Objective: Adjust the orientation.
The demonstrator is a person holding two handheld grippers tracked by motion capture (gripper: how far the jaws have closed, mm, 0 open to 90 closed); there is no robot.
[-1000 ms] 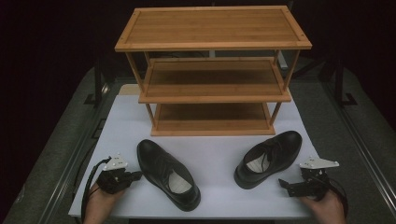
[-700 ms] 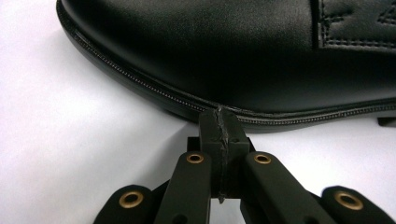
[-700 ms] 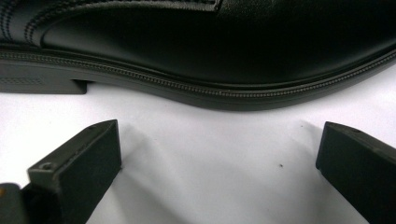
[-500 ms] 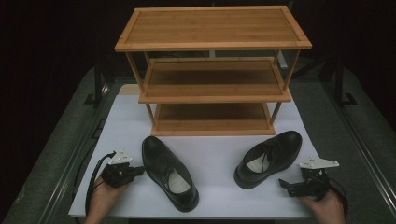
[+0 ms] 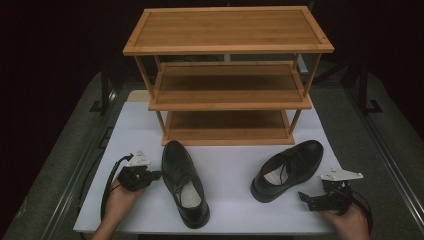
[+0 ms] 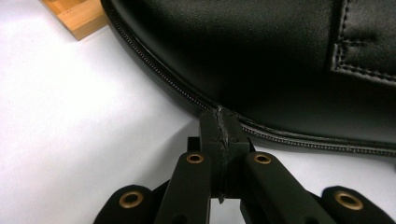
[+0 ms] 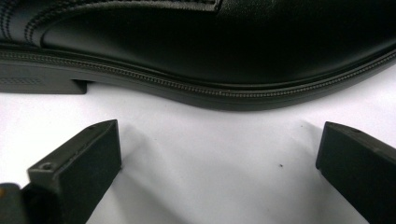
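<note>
Pressing your closed left hand-held gripper (image 5: 156, 174) against the left shoe (image 5: 183, 183) w/ tips at its welt; your right hand-held gripper (image 5: 303, 197), jaws apart, sits just beside the right shoe (image 5: 287, 169).

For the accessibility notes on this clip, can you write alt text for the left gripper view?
The left gripper, jaws shut together, has its tip at the welted sole edge of a black leather shoe lying on a white table top. A corner of the bamboo shoe rack shows at the upper left.
</note>
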